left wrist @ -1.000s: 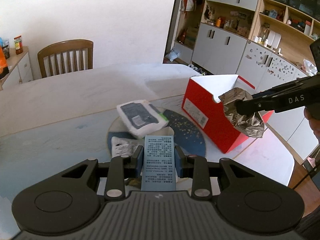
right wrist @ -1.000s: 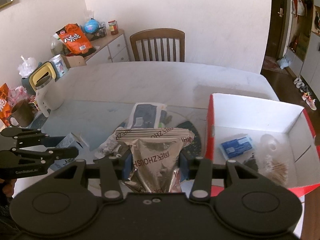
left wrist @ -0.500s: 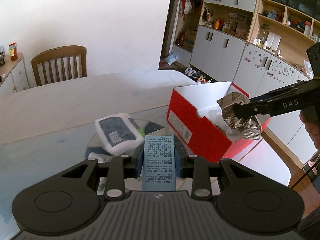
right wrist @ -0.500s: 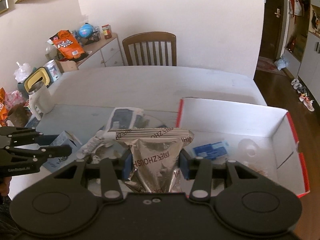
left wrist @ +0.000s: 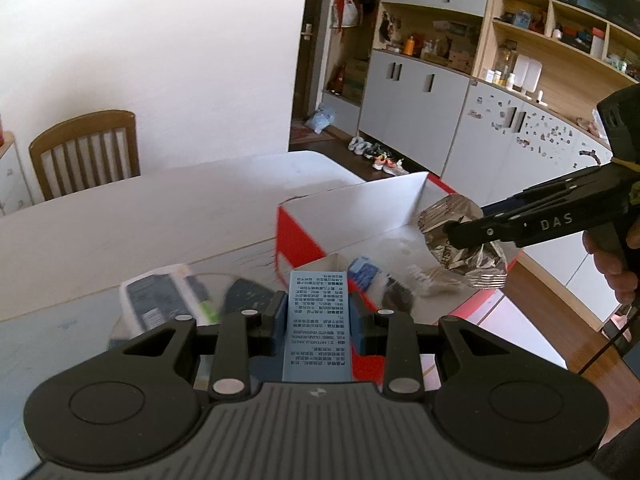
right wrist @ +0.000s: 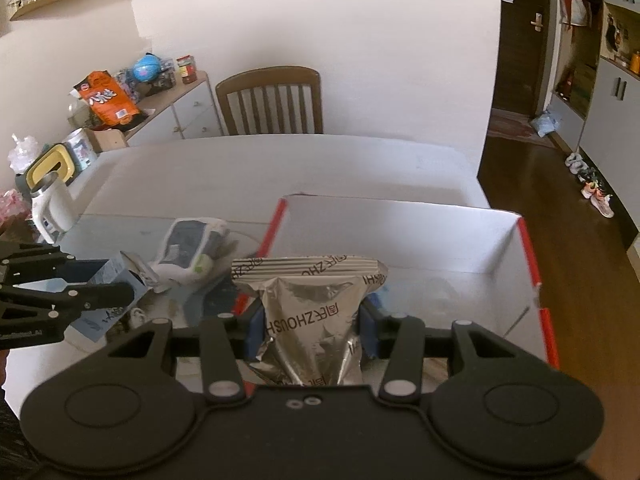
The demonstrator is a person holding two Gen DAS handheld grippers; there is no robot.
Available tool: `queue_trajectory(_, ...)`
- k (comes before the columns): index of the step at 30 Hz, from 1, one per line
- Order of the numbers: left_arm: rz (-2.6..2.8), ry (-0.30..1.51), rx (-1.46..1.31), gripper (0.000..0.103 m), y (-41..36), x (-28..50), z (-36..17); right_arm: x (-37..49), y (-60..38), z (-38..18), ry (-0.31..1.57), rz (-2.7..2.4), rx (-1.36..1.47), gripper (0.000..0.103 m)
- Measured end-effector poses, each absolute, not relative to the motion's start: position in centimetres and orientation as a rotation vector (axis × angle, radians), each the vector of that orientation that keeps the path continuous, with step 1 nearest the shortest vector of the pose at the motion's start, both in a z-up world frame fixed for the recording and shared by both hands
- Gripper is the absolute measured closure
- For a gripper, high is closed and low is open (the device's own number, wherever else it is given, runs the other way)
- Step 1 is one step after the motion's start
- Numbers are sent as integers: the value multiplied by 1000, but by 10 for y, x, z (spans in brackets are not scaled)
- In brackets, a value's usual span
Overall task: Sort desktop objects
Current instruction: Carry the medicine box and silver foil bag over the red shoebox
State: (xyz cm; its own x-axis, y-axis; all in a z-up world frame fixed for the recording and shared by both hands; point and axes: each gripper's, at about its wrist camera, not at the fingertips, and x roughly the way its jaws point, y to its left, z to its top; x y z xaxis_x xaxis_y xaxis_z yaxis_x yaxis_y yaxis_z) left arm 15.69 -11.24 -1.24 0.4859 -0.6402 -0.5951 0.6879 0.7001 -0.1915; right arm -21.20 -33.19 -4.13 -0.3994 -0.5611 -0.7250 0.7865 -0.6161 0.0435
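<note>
Two grips loaded over the red box point(right wrist: 528, 264)

Right gripper point(right wrist: 312, 320) fingers pinch the foil snack bag point(right wrist: 316, 316) above the box interior; left gripper point(left wrist: 316, 320) clamps the blue carton point(left wrist: 318, 336) near its red wall, which it could clip.

Bright daylight, fisheye-bent edges, slight blur

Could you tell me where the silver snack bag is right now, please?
The silver bag is clamped in the right gripper, held above the open red box, right of the left gripper's blue carton.
</note>
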Motion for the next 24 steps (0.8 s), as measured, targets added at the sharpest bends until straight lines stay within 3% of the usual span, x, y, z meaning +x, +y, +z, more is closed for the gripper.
queue_trajectory(24, -889, 700, 206, 73, -230, 158, -22, -276, -304, -62, 458, -2089, 937, 57)
